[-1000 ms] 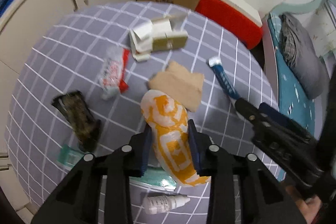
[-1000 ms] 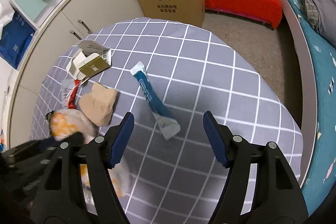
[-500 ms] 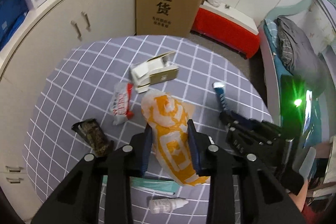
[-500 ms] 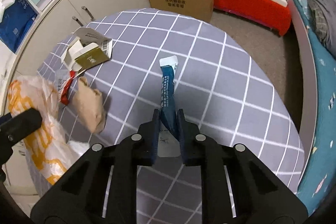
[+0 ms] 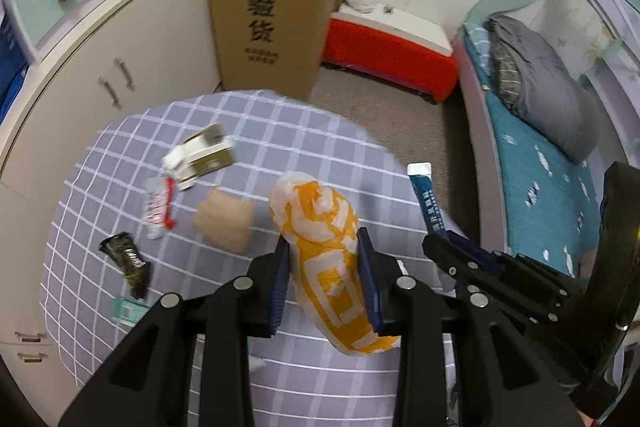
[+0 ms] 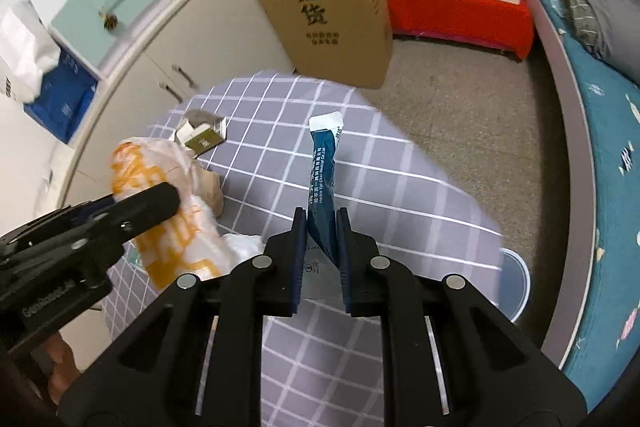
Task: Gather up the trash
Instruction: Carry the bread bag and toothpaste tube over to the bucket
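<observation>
My left gripper point(image 5: 324, 255) is shut on an orange and white plastic bag point(image 5: 324, 243), held up above the round table point(image 5: 280, 123). In the right wrist view that bag point(image 6: 160, 187) hangs at the left with the left gripper point(image 6: 160, 195) around it. My right gripper point(image 6: 321, 227) is shut on a blue sachet point(image 6: 323, 163) with a white end, lifted off the table; the left wrist view shows the same sachet point(image 5: 426, 199) sticking up from the right gripper point(image 5: 440, 241). Still on the cloth lie a small carton point(image 5: 200, 155), a red and white wrapper point(image 5: 158, 203), a brown paper piece point(image 5: 226, 223) and a dark wrapper point(image 5: 128, 263).
A tall cardboard box point(image 5: 272, 11) stands behind the table beside cream cabinets point(image 5: 100, 67). A red bench point(image 5: 388, 51) and a bed with a blue sheet point(image 5: 536, 163) lie to the right. A round pale lid or bin point(image 6: 516, 279) shows past the table's right edge.
The right gripper closed on the blue sachet and lifted it off the table. The left gripper rose with the bag, so the table looks farther away.
</observation>
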`<action>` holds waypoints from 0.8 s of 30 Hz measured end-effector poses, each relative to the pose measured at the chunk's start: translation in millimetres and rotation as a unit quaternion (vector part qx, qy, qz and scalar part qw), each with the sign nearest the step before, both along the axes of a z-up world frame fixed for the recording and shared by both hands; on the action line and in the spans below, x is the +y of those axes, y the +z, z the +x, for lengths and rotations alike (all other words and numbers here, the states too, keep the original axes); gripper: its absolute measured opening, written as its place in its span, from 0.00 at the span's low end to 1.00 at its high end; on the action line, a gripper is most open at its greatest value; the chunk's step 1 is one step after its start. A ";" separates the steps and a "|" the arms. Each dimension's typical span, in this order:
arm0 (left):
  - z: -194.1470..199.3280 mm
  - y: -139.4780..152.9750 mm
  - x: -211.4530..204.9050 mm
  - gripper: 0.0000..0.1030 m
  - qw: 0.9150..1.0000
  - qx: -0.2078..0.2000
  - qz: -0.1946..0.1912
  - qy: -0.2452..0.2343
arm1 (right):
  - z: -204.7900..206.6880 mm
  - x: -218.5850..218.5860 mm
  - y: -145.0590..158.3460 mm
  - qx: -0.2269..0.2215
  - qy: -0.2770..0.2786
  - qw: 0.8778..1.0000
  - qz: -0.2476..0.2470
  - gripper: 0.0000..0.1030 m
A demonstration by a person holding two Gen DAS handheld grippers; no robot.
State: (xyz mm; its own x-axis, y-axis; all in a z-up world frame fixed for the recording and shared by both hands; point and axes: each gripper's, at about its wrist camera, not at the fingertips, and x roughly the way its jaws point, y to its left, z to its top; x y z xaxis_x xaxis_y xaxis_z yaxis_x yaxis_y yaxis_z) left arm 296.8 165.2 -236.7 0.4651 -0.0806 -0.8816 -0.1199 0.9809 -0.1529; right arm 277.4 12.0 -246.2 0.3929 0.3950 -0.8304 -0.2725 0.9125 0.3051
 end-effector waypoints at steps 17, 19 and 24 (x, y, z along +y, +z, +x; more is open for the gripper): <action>-17.9 48.2 -210.1 0.30 0.991 -0.029 0.001 -0.127 | -58.5 -209.5 53.7 -0.042 -0.125 0.991 0.023 0.15; -19.2 49.8 -231.5 0.30 0.990 -0.031 0.003 -0.141 | -65.4 -229.5 55.8 -0.046 -0.138 0.989 0.023 0.15; -20.3 50.7 -275.9 0.30 0.985 -0.030 0.006 -0.172 | -76.2 -268.9 57.2 -0.049 -0.165 0.985 0.027 0.15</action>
State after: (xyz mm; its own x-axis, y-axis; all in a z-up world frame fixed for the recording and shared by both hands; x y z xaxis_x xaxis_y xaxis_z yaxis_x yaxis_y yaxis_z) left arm 276.5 -110.7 -185.9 0.4630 -0.2330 -0.8552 0.2290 0.9635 -0.1385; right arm 201.2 -256.9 -189.0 0.5848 0.2746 -0.7633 0.0058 0.9395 0.3424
